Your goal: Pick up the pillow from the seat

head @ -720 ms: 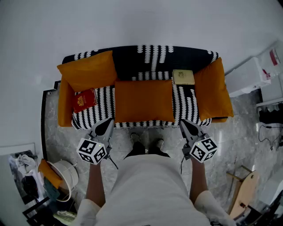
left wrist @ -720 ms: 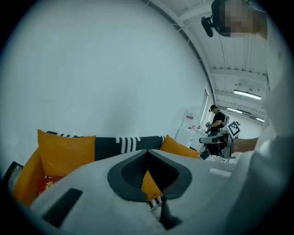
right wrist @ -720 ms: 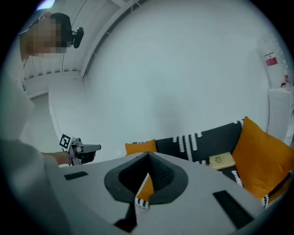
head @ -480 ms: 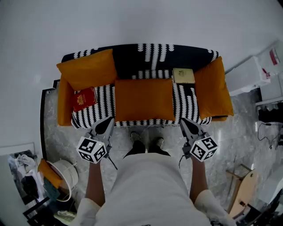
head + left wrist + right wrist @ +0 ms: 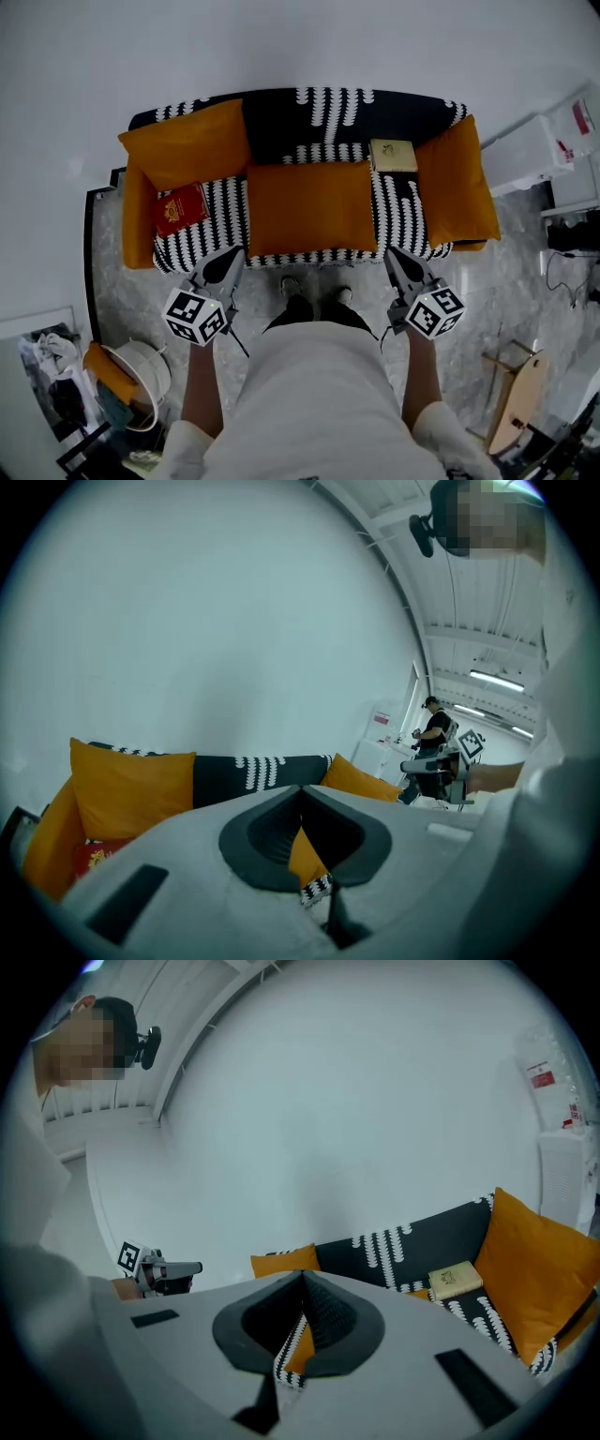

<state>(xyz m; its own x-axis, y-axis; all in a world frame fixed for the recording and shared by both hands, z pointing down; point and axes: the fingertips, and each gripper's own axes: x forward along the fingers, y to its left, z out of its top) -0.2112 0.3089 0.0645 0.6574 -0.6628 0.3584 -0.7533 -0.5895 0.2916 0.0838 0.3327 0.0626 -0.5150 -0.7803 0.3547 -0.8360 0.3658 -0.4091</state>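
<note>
Sofa (image 5: pixel 281 120), black with white pattern, stood against a pale wall, and the person faced its front edge. The task's orange pillow (image 5: pixel 309 208) lay flat at the middle of the seat (image 5: pixel 223 220), untouched.

Likely hazards, as judged from this moment:
- The two same-coloured corner pillows (image 5: pixel 187 141), at 10 and 3 o'clock of the target, could have been taken by mistake.
- The pillow was broad and soft, so a pinch on one edge might have let it sag and slip free.
- A red book (image 5: pixel 180 208) at 9 o'clock and a tan book (image 5: pixel 392 155) at 1 o'clock lay close enough to be dragged or knocked by a sweeping lift.
- With both sets of fingers pressed together and holding nothing, a reach made before they opened would only have shoved the pillow toward the backrest.

Pose: both arms (image 5: pixel 202 384) reached forward from the body. The left gripper (image 5: pixel 232 255) sat at 7 o'clock of the pillow and the right gripper (image 5: pixel 392 257) at 5 o'clock. Each was tilted slightly downward and stopped short of the seat.
</note>
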